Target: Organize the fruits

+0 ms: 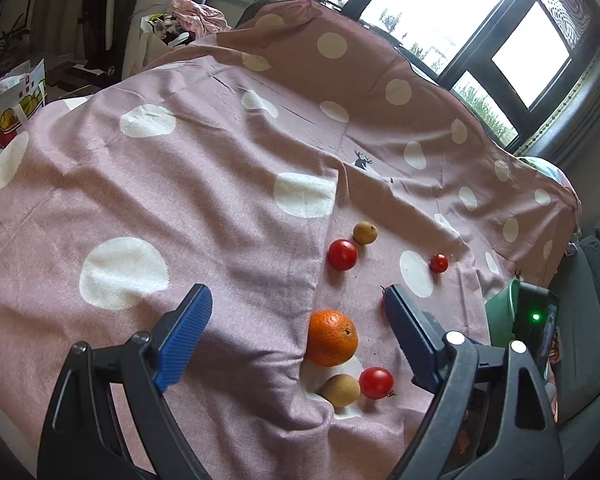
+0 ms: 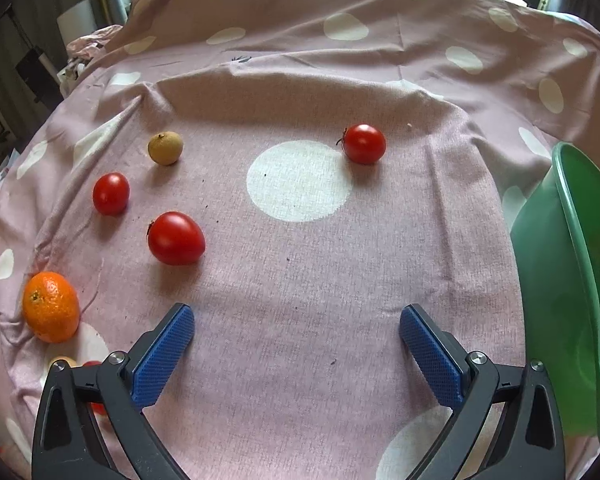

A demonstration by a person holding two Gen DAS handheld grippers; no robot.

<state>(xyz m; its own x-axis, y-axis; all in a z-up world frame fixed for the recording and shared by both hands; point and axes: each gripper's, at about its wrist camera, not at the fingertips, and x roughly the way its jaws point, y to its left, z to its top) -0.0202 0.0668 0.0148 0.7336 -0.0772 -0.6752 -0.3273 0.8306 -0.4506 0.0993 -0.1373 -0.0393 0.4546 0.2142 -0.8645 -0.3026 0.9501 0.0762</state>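
Jaws of both tools stand wide apart with nothing between them: the left gripper point(image 1: 298, 334) hangs above the cloth with the orange point(image 1: 332, 337) in view between its blue pads, and the right gripper point(image 2: 297, 354) hovers low over a bare stretch of fabric, its pads tilted outward. Everything lies on a pink cloth point(image 2: 300, 280) with large white dots, wrinkled and rising into a draped fold at the back; dark-framed windows point(image 1: 480, 32) stand beyond that fold, and a paper bag point(image 1: 12, 104) sits off the cloth's far left edge. Taking the orange as the landmark, a tan longan point(image 1: 341, 390) and a red tomato point(image 1: 376, 383) lie just beside it on the near side, touching or almost touching each other. Farther back from the orange sit another tomato point(image 1: 342, 254) and a second longan point(image 1: 365, 232), close together. In the right wrist view a plump tomato point(image 2: 176, 238) rests between the orange and that pair, and a lone stemmed tomato point(image 2: 364, 144) lies well apart. A green bowl point(image 2: 572, 280) stands tilted at the cloth's edge, farthest from the orange.
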